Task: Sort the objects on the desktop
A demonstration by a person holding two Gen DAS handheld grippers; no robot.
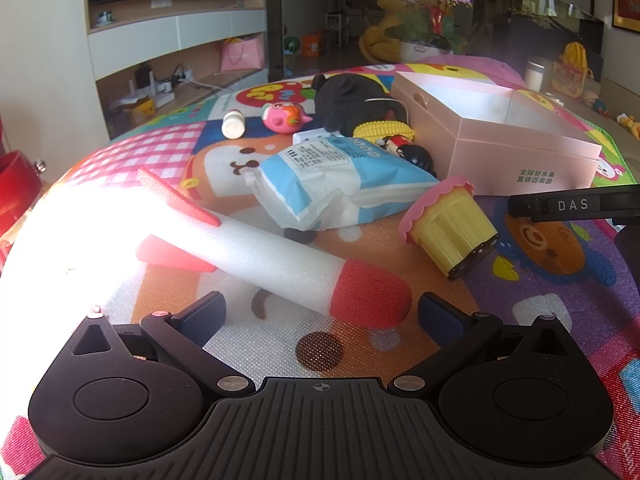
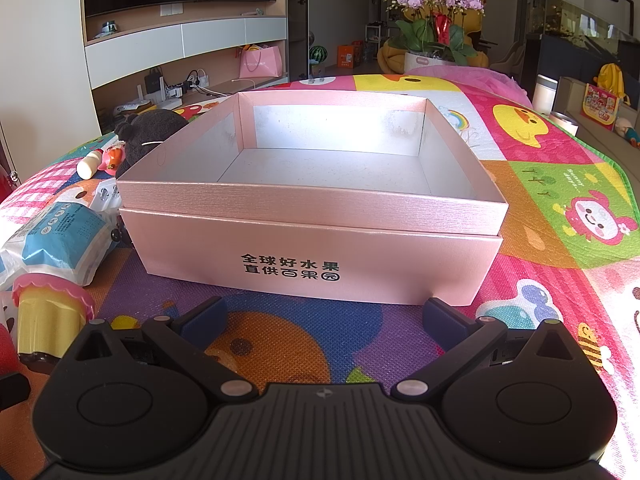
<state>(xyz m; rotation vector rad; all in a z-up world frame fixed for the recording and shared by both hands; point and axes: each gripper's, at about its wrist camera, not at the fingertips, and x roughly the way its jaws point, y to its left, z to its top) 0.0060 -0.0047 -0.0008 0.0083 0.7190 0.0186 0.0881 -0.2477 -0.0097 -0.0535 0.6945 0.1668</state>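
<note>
A big play mat [image 2: 560, 208] with bright cartoon pictures covers the whole surface. On it sits a big pink box [image 2: 312, 264] with black writing on its front. The box is open on top and nothing shows inside it. It stands straight in front of the right gripper [image 2: 324, 314], near but not touching. The right gripper's two blue-tipped fingers are spread wide apart and hold nothing.

To the left of the box lies a pile of things. A long white foam rocket [image 1: 256, 252] with red fins and a red tip lies on its side, slanting across the mat. Its red tip lies between the spread fingers of the left gripper [image 1: 320, 314], closer to the right finger. The fingers do not seem to touch it. The left gripper is wide open too and holds nothing.

Behind the rocket lies a blue and white packet [image 1: 336, 184]. Behind that sits a black plush toy [image 1: 352, 100]. A yellow toy cupcake [image 1: 452, 228] with a pink frill lies tipped over, just beside the packet and in front of the box. A yellow toy corn [image 1: 384, 130], a pink toy fish [image 1: 284, 118] and a small white bottle [image 1: 233, 123] lie further back.
</note>
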